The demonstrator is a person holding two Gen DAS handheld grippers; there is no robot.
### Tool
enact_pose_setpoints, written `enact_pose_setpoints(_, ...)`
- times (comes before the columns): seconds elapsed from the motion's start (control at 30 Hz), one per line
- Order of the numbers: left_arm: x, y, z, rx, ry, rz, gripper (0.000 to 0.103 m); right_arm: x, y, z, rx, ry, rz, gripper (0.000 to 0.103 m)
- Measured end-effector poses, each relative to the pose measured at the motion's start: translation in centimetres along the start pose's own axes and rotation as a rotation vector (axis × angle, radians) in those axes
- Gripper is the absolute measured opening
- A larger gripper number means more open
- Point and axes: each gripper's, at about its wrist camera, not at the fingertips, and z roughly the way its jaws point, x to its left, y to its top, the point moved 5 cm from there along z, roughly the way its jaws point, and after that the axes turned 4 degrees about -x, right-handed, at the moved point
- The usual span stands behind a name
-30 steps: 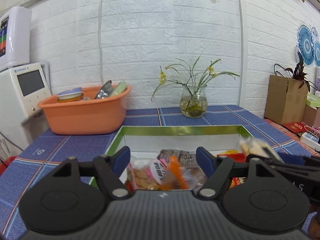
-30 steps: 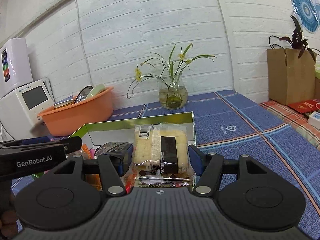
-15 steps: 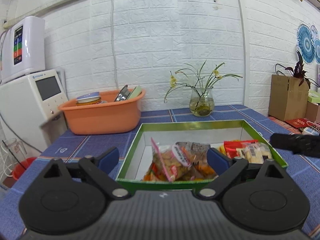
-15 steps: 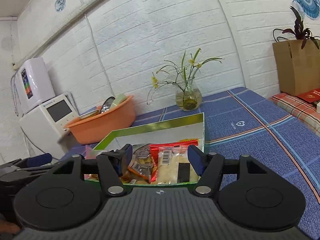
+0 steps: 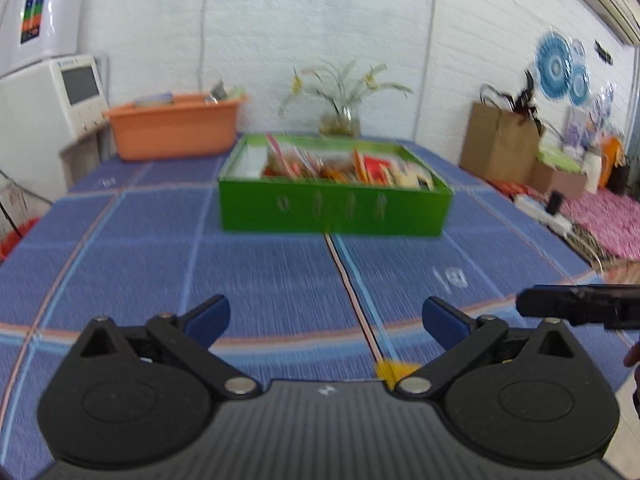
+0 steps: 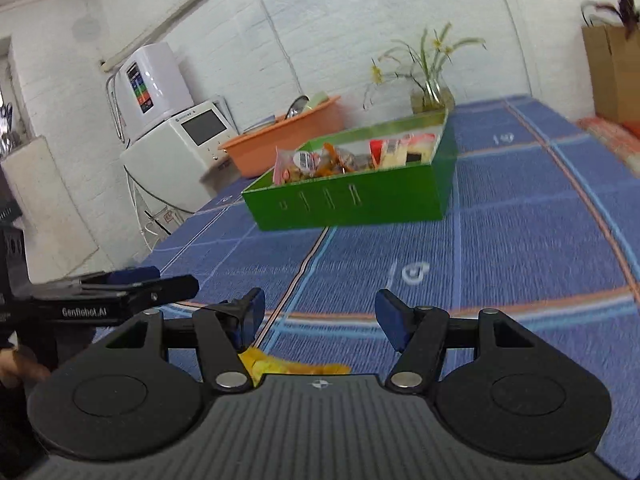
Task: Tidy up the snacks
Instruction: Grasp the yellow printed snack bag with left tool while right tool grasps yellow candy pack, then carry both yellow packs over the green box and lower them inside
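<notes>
Both the left gripper [image 5: 325, 314] and right gripper [image 6: 320, 312] hang spread and empty above the blue cloth [image 5: 260, 280]; a yellow packet [image 6: 288, 365] lies just below. Farther off, unobstructed, the green box [image 5: 334, 208] holds the snacks [image 5: 348, 166], with an orange basin [image 5: 172, 130] and flower vase [image 5: 340, 120] behind.

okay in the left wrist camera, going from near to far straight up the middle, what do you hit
Left gripper, open → yellow snack wrapper at the gripper base → blue tablecloth → green box holding snack packets → glass vase of flowers → white brick wall.
</notes>
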Motion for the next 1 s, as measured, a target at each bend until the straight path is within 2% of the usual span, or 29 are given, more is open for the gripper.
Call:
enact_pose_setpoints(0.17,-2.1,-2.9,0.1,0.089,-0.055,0.048,0.102,-1.5,-3.0,0.4,0.096,0.010,0.244,0.103)
enact_pose_setpoints(0.27,-2.8,-3.9,0.9,0.129,-0.104,0.036,0.102,-1.6,-3.6,0.8,0.117,0.019,0.298,0.102)
enact_pose_setpoints(0.37,-3.2,-4.6,1.6,0.153,-0.183,-0.006,0.101,-0.9,-3.7,0.8,0.120,0.022,0.271,0.100)
enact_pose_setpoints(0.43,-3.4,-4.9,1.7,0.166,-0.259,-0.045,0.087,-0.3,-3.9,1.2,0.137,0.030,0.224,0.069)
enact_pose_setpoints(0.5,-3.6,-4.9,1.7,0.169,-0.316,-0.080,0.075,-0.2,-4.2,1.3,0.136,0.051,0.209,0.064)
enact_pose_setpoints(0.6,-3.7,-4.8,1.6,0.173,-0.348,-0.110,0.062,0.0,-4.1,1.3,0.130,0.057,0.197,0.055)
enact_pose_setpoints(0.8,-4.1,-3.9,1.2,0.151,-0.333,-0.075,0.053,1.1,-3.1,1.8,0.113,0.053,0.117,0.050)
enact_pose_setpoints(1.0,-3.4,-1.6,1.0,0.088,-0.310,-0.057,0.052,2.6,-0.6,2.3,0.053,0.063,0.004,0.049)
